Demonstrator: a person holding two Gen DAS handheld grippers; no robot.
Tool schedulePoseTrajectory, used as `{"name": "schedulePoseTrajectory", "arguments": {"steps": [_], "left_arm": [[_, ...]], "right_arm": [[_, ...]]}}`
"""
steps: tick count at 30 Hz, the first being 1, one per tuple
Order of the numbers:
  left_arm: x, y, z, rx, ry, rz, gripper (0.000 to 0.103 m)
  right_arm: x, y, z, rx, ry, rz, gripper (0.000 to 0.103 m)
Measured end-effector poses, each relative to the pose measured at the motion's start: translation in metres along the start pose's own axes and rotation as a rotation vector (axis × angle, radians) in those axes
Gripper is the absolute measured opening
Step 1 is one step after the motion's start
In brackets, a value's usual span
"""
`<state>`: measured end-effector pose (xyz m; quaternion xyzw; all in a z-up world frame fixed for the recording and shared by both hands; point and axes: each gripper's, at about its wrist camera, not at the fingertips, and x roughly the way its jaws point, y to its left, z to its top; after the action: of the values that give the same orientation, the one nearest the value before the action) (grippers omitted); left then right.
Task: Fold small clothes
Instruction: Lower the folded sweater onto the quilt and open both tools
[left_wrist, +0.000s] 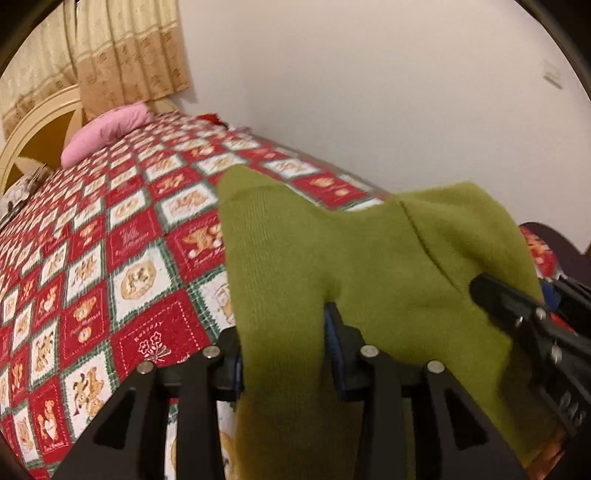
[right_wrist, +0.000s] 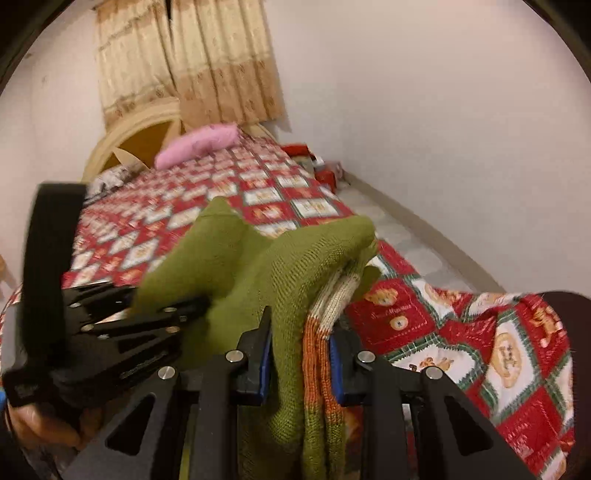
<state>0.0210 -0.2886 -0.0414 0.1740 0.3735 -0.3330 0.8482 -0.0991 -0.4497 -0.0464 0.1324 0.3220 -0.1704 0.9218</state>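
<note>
Both the left gripper (left_wrist: 284, 354) and right gripper (right_wrist: 301, 354) clamp the green knit garment (left_wrist: 332, 258) side by side, lifted above the bed (left_wrist: 110, 229).

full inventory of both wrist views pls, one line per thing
olive-green knit garment with orange and cream striped band: 1, green, held up over the bed between both grippers
red, white and green teddy-bear patchwork quilt: 1, covers the bed
pink pillow: 1, at the bed's head
cream arched headboard: 1, behind pillow
beige patterned curtains: 1 set, above headboard
left gripper: black, blue pads, clamped on garment
right gripper: black, blue pads, clamped on garment
</note>
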Motion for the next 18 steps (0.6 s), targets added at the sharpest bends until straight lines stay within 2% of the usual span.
{"name": "schedulePoseTrajectory", "arguments": {"steps": [1, 3, 4, 7, 9, 11, 13, 15, 18], "left_arm": [[0.002, 0.004, -0.001, -0.011, -0.043, -0.032, 0.047], [0.006, 0.012, 0.000, -0.066, -0.026, -0.058, 0.054], [0.008, 0.013, 0.001, -0.078, -0.015, -0.060, 0.061], [0.017, 0.023, 0.003, -0.136, 0.036, -0.073, 0.075], [0.016, 0.031, 0.003, -0.169, 0.059, -0.115, 0.076], [0.006, 0.036, 0.003, -0.159, 0.047, -0.123, 0.076], [-0.015, 0.040, -0.002, -0.131, -0.007, -0.067, 0.075], [-0.037, 0.047, -0.010, -0.105, -0.058, -0.019, 0.075], [-0.062, 0.053, -0.028, -0.090, -0.097, -0.019, 0.075]], "right_arm": [[0.010, -0.007, -0.002, 0.012, 0.033, -0.002, 0.026], [0.023, -0.021, -0.005, 0.064, 0.084, 0.025, 0.026], [0.024, -0.028, -0.005, 0.099, 0.088, 0.048, 0.027], [0.027, -0.039, -0.007, 0.143, 0.105, 0.068, 0.032], [0.022, -0.042, -0.008, 0.164, 0.104, 0.096, 0.034], [0.007, -0.049, -0.008, 0.194, 0.088, 0.112, 0.035], [-0.024, -0.054, -0.010, 0.207, 0.011, 0.036, 0.035], [-0.056, -0.047, -0.014, 0.153, -0.053, -0.055, 0.035], [-0.091, -0.024, -0.024, 0.050, -0.080, -0.051, 0.033]]}}
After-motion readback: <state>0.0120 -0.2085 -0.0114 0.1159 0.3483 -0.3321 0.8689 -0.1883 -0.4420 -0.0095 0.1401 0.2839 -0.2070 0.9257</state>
